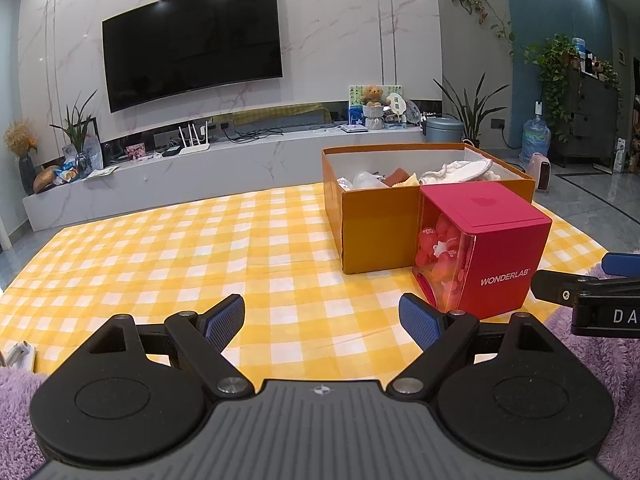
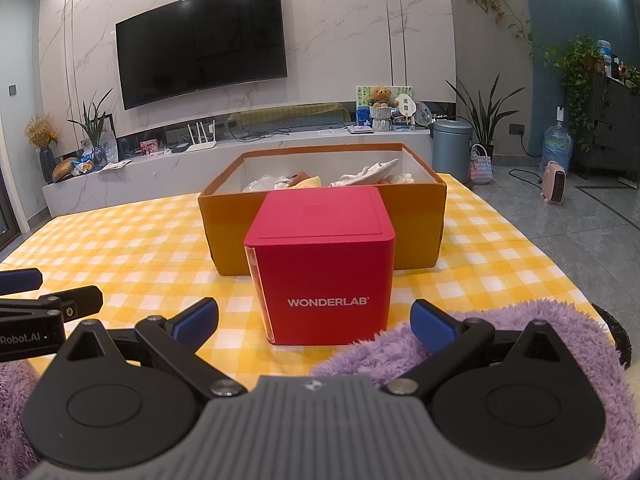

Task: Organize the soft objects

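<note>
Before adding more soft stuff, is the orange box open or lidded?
Open: the orange box has no lid, and white cloths show above its rim.

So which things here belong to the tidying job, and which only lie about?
Job: purple fleece, orange box with soft items, both grippers, open.
Lying about: red Wonderlab cube, TV, teddy bear, router.

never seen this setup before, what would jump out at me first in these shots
The red WONDERLAB cube stands out at once, upright on the yellow checked tablecloth against the front of the open orange box, which holds pale soft items. Nearer the cameras, fluffy purple fabric lies under the open right gripper, and the left gripper is open too.
</note>
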`<action>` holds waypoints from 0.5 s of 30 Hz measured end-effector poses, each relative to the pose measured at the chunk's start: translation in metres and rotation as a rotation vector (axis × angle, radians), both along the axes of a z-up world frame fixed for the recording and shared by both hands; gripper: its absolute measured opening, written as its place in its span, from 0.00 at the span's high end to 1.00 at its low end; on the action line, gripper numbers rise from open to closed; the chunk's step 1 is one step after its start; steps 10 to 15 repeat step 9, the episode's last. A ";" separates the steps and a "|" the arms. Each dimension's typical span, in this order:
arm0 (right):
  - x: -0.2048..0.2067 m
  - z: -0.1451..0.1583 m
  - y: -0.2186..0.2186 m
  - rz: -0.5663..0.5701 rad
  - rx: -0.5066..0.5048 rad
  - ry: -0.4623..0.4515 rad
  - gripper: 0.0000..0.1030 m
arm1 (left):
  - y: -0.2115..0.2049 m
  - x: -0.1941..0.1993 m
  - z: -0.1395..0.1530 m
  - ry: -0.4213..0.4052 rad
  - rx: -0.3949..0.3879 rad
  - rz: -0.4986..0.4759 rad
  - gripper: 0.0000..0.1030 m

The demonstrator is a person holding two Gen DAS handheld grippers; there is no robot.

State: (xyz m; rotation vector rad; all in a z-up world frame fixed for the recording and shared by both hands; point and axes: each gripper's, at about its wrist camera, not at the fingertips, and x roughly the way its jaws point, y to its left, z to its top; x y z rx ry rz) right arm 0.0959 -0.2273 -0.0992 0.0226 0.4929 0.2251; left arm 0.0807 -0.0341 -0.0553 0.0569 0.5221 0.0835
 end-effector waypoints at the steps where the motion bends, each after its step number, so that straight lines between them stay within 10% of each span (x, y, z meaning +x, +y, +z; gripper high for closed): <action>1: 0.000 0.000 0.000 0.000 -0.001 0.000 0.03 | -0.002 0.000 -0.001 -0.001 0.001 -0.001 0.01; 15: 0.000 -0.002 0.001 0.001 -0.002 0.002 0.03 | -0.004 -0.001 -0.002 -0.006 -0.013 -0.003 0.01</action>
